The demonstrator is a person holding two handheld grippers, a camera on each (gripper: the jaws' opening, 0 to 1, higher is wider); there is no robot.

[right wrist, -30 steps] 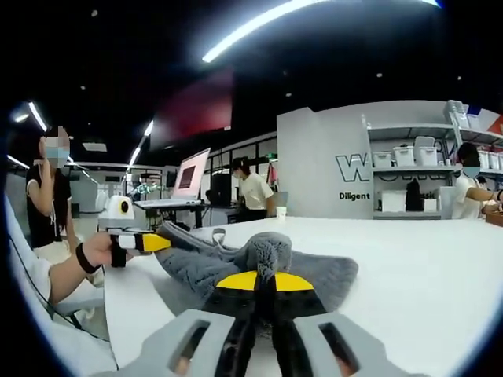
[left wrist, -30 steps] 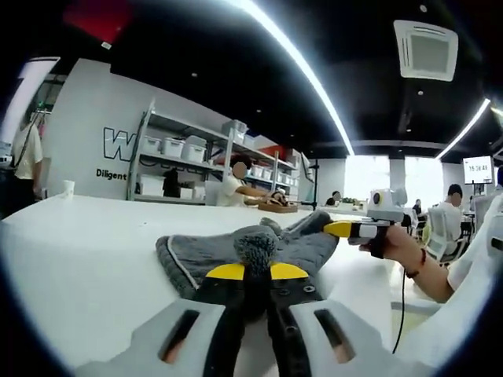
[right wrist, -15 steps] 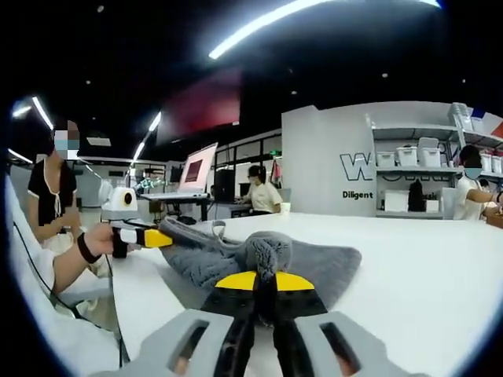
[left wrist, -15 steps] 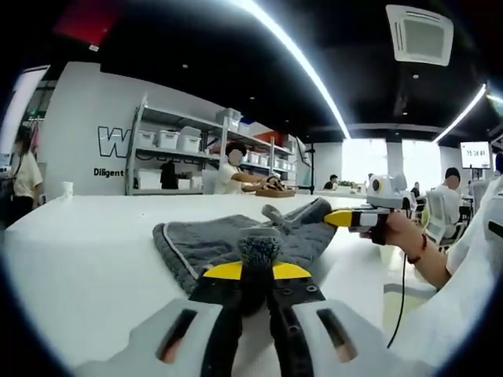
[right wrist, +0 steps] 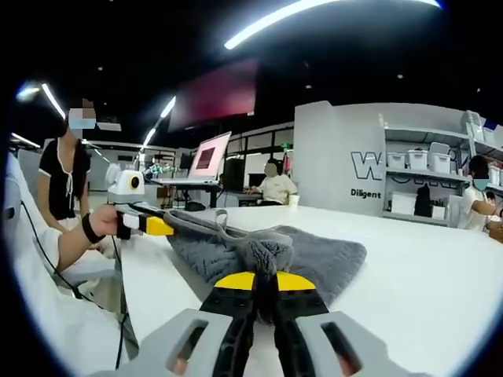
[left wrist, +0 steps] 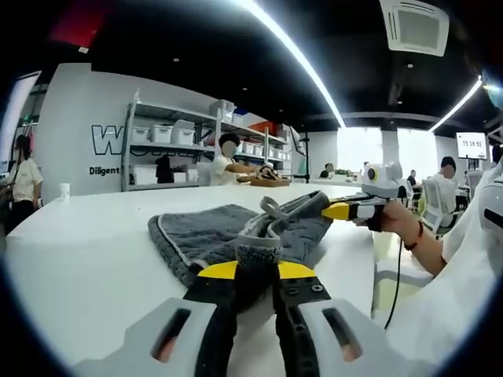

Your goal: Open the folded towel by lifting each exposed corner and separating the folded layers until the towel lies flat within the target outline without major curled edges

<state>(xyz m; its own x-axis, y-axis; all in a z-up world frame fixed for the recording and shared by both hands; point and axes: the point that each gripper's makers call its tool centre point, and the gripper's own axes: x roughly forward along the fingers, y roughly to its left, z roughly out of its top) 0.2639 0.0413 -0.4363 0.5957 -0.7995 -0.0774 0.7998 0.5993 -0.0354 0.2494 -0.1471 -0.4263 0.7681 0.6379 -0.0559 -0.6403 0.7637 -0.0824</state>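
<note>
On the white bench (left wrist: 78, 251), the grey towel (left wrist: 212, 236) stays bunched, each hand-held gripper, left (left wrist: 255, 271) and right (right wrist: 263, 280), clamping a corner, unfolding unfinished.

Left gripper (left wrist: 255, 271): black jaws with yellow tips, rising from the bottom of the view, closed on a bunched grey corner of the towel (left wrist: 236, 236). Towel: grey, light-edged, partly folded, lying on the white worktop (left wrist: 86, 251), hanging loop visible near its middle. Right gripper (left wrist: 339, 210): yellow-tipped, entering from the right, held by a hand (left wrist: 391, 224) with a wristband, pinching the towel's far corner and raising it off the worktop. Background: metal shelving (left wrist: 169, 153) with white bins against a grey wall, a seated person at a far table, ceiling light strip (left wrist: 291, 51), ceiling vent (left wrist: 415, 25).
</note>
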